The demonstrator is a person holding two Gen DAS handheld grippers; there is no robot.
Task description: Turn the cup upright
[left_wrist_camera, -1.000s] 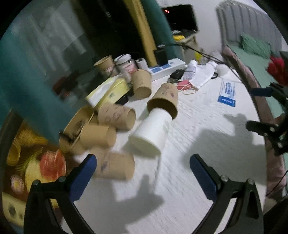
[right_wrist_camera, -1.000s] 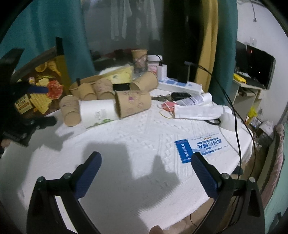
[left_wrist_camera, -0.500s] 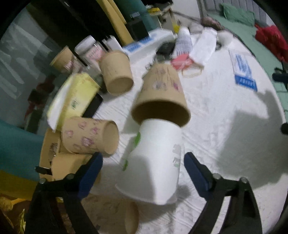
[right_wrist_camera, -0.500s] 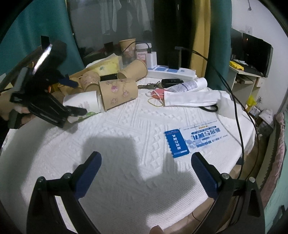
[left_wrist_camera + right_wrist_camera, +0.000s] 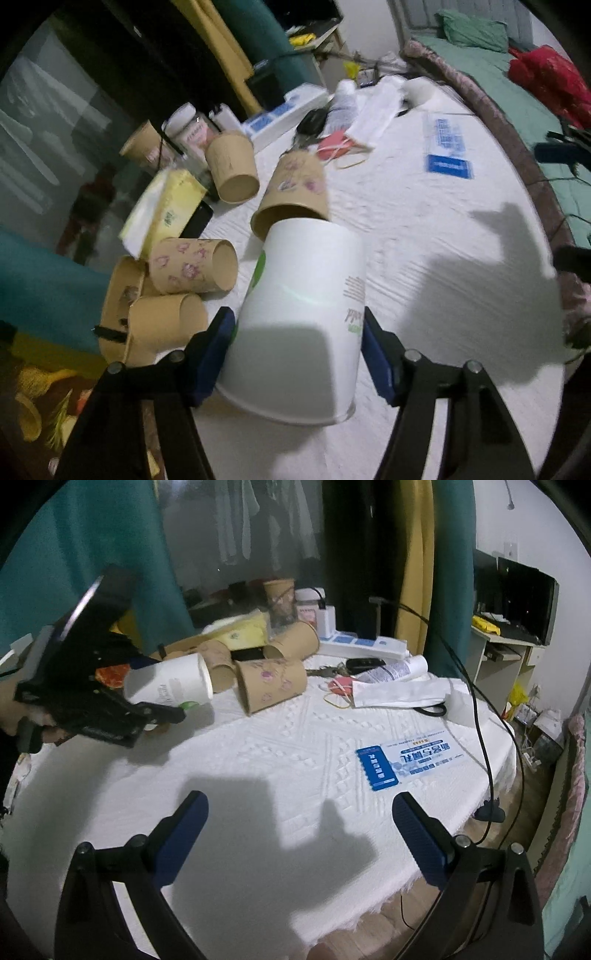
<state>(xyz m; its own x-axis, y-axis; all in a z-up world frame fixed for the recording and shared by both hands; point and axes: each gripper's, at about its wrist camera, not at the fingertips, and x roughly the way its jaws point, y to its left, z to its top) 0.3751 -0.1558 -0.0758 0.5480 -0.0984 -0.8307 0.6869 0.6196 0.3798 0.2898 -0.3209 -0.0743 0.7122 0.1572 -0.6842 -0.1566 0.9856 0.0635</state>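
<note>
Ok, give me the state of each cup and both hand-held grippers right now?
white cup: on its side, clamped
left hand-held gripper: jaws just closed, shut on the white cup
right hand-held gripper: open, empty, over the tablecloth
flowered brown cup: lying on its side
plain brown cup: lying on its side
back brown cup: upright

The left wrist view looks steeply down, very near the white cup (image 5: 303, 314). The right wrist view looks from farther back across the table (image 5: 258, 775). Both views share this cup (image 5: 170, 685).
</note>
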